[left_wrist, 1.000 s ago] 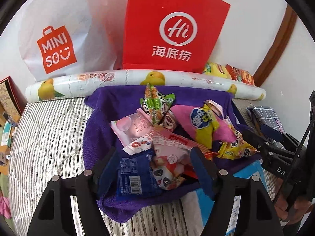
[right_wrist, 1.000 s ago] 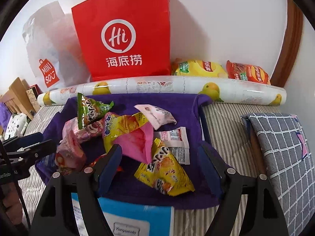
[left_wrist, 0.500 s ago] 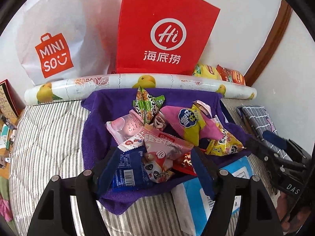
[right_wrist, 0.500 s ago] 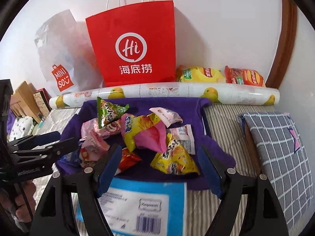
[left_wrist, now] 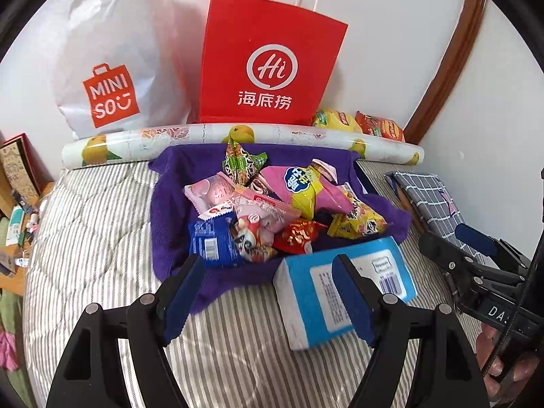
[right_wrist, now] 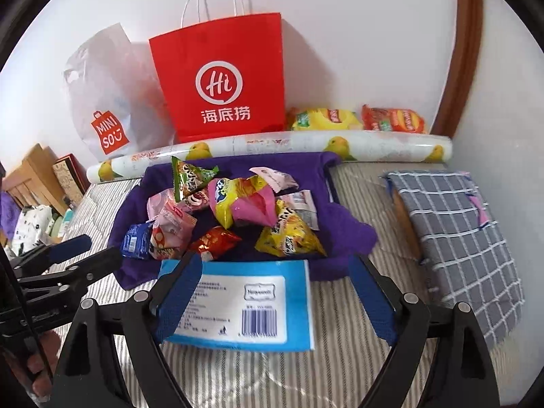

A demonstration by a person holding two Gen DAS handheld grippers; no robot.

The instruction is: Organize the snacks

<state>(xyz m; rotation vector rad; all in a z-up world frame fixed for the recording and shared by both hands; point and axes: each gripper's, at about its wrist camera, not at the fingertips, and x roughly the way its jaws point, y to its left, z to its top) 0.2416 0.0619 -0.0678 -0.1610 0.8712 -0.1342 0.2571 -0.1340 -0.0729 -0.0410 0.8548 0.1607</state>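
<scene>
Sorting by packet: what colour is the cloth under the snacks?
Purple; the cloth shows best in the right wrist view.

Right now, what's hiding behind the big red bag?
Behind the red bag you can see only white wall. A white shopping bag leans beside it, partly tucked behind its left edge. A yellow chip packet pokes out at its right. Anything directly behind or inside stays hidden.

A red paper bag (right_wrist: 224, 81) stands against the wall. Left of it leans a white plastic bag (right_wrist: 108, 102); before it lies a fruit-printed roll (right_wrist: 272, 148). Farther forward, a blue box (right_wrist: 244, 306) rests on the striped mattress (left_wrist: 95, 238), a checked cloth (right_wrist: 455, 238) to its right.
</scene>
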